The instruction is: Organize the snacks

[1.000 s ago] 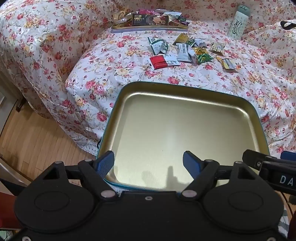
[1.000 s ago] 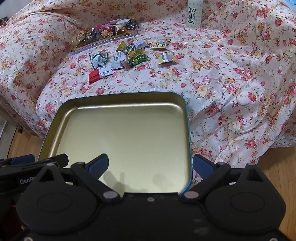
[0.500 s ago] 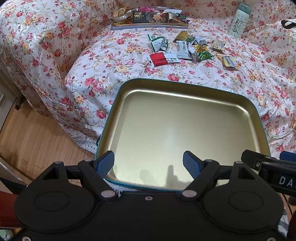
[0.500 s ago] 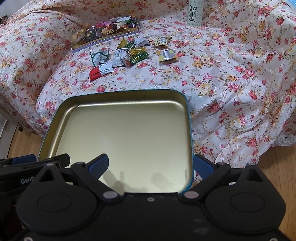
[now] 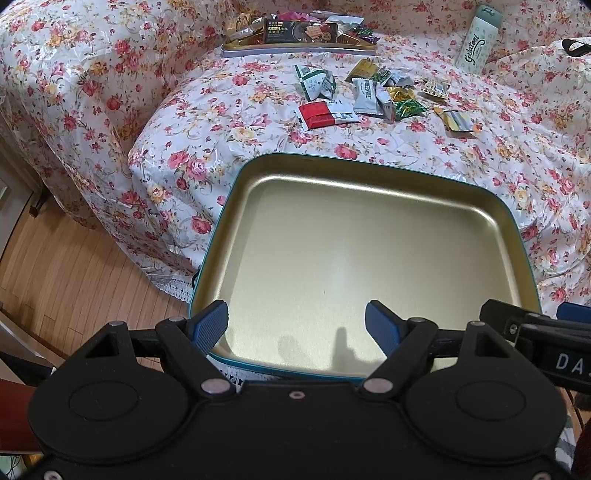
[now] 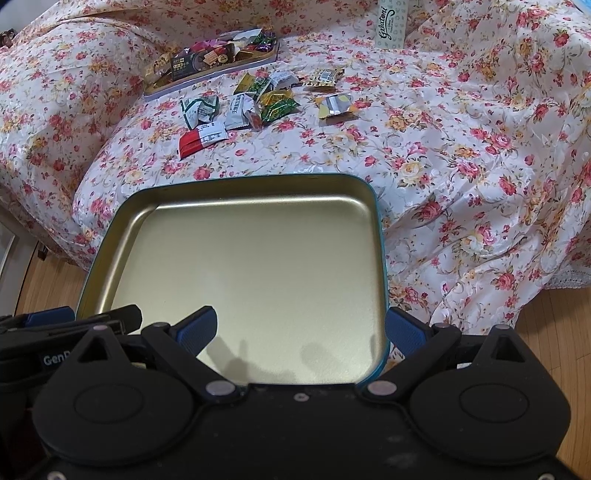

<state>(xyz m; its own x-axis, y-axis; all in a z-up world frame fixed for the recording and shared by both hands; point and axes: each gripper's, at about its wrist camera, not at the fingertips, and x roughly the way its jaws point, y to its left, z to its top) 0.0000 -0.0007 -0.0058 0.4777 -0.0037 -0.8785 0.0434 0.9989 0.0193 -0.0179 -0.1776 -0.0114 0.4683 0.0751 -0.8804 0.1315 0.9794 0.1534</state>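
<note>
Gold tin (image 5: 369, 258): shallow, teal-rimmed, nothing inside; its near edge lies under both pairs of jaws, on the flowered cover (image 5: 184, 122).
Far tray (image 5: 299, 46): well ahead of the jaws, heaped with wrapped snacks, a dark bar on top.
Loose snacks (image 5: 365, 96): scattered on the cover between tin and far tray; the red-and-white packet (image 5: 327, 113) lies nearest the jaws.
Left gripper (image 5: 297, 325): jaws spread wide, holding nothing, over the tin's near left corner.
Right gripper (image 6: 301, 328): jaws spread wide, empty, straddling the tin's near right rim.
Left view only: a black strap (image 5: 574, 45) far right.
Both views: tall pale carton (image 6: 391, 22) beyond the snacks.
</note>
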